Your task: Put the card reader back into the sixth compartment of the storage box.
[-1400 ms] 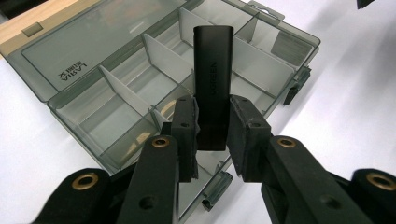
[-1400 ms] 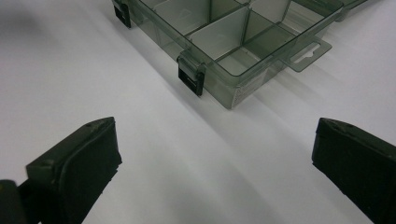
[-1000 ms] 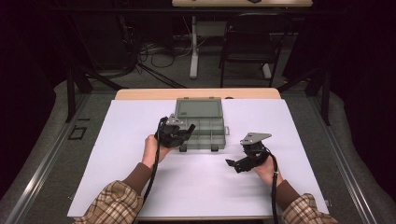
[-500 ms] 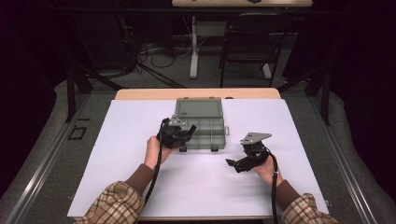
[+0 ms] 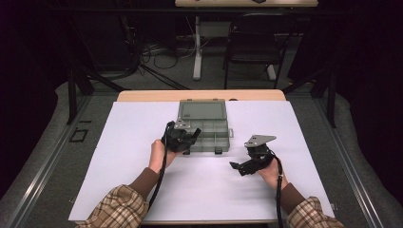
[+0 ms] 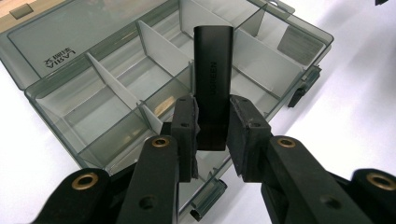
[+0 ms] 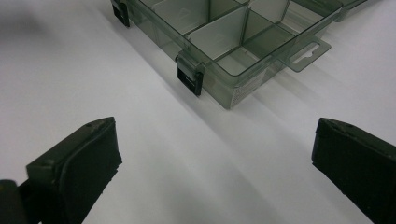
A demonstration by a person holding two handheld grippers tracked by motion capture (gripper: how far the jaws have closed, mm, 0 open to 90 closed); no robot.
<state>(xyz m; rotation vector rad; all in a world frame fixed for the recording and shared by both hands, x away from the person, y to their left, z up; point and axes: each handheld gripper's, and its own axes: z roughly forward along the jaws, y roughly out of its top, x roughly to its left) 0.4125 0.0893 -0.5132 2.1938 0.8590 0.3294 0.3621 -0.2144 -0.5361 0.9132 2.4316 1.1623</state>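
A clear grey compartment box point(image 5: 211, 128) lies open on the white table sheet, its lid point(image 5: 202, 110) folded back on the far side. My left gripper point(image 5: 186, 138) hovers over the box's near left corner, shut on a slim black rectangular device point(image 6: 213, 79) with faint lettering. The device points out over the divided compartments point(image 6: 135, 88). My right gripper point(image 5: 240, 167) rests open to the right of the box, low over the sheet, its jaws wide apart and empty. In the right gripper view the box corner point(image 7: 224, 60) with its black latch point(image 7: 189, 79) lies ahead of the right gripper point(image 7: 215, 158).
The white sheet point(image 5: 142, 190) covers most of a wooden table point(image 5: 142, 95). Beyond the far edge stand a chair point(image 5: 252, 42), a table leg point(image 5: 197, 52) and floor cables point(image 5: 147, 52). Plaid sleeves point(image 5: 116, 209) enter from below.
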